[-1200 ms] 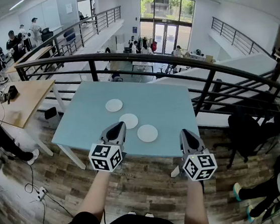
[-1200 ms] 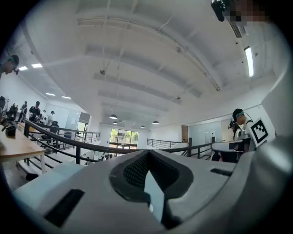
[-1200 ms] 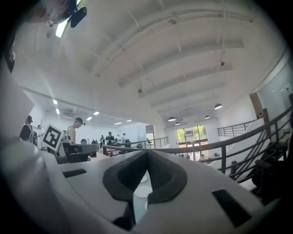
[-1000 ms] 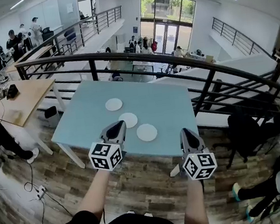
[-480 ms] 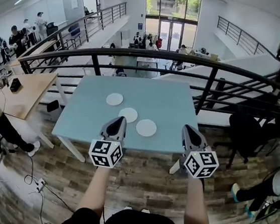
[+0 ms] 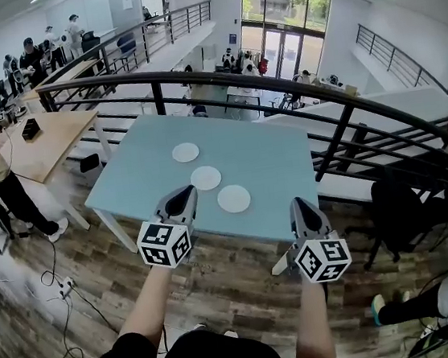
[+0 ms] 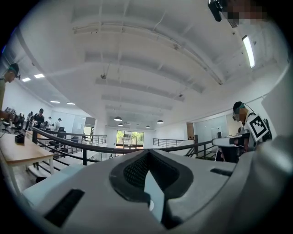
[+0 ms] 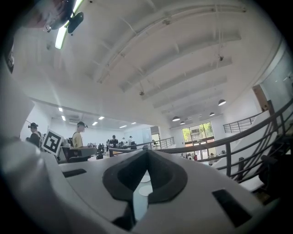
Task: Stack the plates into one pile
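Three round white plates lay flat and unstacked just above the frame's centre, strung on a diagonal: far plate (image 6: pixel 185 152) upper left, middle plate (image 6: pixel 206 178) next, near plate (image 6: pixel 234 199) lower right, none overlapping.

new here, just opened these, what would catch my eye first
Three white plates lie unstacked in a slanted row on the blue table, mid head view. Nearer the camera, the left tongs and right tongs, both shut and empty, point toward the table. A black railing curves behind it.
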A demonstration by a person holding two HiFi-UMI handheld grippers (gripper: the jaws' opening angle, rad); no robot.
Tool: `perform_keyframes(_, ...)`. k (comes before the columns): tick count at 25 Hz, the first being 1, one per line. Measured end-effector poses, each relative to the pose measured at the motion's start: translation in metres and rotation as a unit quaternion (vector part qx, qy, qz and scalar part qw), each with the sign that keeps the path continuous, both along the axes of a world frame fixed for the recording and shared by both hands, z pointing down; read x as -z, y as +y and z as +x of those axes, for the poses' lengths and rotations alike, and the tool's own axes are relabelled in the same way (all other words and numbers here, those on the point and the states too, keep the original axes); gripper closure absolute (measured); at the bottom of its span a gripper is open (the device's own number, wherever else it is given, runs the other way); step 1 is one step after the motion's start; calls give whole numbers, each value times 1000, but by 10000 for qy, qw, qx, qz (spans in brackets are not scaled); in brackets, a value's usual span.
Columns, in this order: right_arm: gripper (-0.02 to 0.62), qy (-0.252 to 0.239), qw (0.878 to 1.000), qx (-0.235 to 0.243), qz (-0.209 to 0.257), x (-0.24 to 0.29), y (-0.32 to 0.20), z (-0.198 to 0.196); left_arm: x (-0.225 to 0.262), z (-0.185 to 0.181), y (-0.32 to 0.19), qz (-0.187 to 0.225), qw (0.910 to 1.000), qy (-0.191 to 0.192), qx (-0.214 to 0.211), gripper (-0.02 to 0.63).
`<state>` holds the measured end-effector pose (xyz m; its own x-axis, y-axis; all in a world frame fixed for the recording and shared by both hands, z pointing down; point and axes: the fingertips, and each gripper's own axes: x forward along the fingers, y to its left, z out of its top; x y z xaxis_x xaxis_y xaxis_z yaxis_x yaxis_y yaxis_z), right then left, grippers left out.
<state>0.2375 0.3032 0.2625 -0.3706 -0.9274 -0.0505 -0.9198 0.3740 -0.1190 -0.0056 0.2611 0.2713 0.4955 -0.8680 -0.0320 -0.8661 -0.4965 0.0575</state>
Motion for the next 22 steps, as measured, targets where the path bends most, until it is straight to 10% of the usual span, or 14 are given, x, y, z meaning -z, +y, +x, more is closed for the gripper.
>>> perform_keyframes(22,589,-187,9998,-25,-7,7,-31,-99,-1,-95,-39,-55,9999,45,-109,598)
